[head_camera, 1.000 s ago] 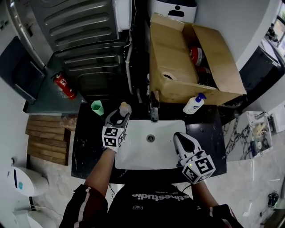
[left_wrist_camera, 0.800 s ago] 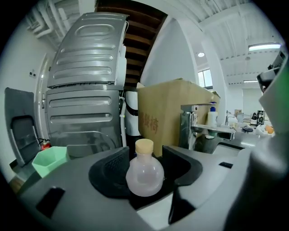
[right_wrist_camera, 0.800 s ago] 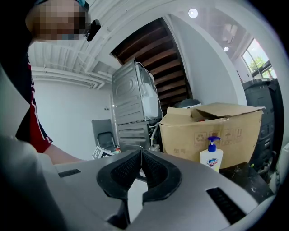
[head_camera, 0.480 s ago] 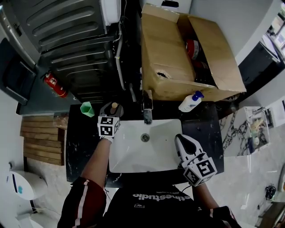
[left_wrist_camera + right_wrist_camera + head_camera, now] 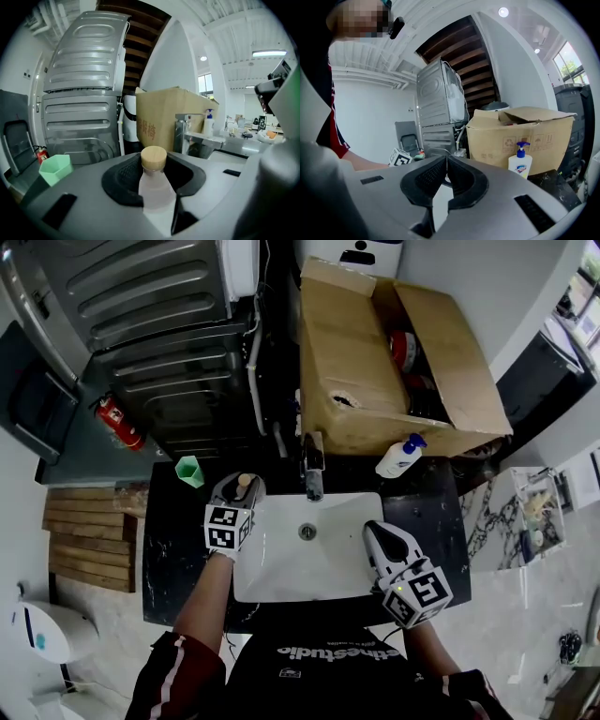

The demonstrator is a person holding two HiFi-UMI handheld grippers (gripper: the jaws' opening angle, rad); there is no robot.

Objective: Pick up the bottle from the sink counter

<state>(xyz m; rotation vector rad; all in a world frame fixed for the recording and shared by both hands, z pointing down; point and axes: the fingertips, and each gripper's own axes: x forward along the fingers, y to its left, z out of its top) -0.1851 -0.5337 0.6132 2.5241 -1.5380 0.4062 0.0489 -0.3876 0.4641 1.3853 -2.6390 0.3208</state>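
Fingers point(image 5: 119, 180) of my left gripper point(image 5: 154, 174) are closing against the bottle point(image 5: 157, 194); I'd grip firmly below its cap point(image 5: 153, 158), then lift straight off the worktop point(image 5: 173, 554); right gripper point(image 5: 443, 171) pinched together, empty

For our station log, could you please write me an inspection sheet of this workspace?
Surface: black marbled sink counter, white basin set in it, chrome tap behind.
Job's things: translucent bottle with a wooden-coloured cap, upright left of the tap.
Clutter: green hexagonal cup; white pump bottle with a blue head.
Grippers: left hand-held gripper closing on the bottle, pads seeming to touch its body; right hand-held gripper shut, empty, at the basin's right edge.
Cables: nothing seen on the counter; a pale hose hangs behind it.
Surroundings: open brown cardboard box, grey metal machine, red fire extinguisher.
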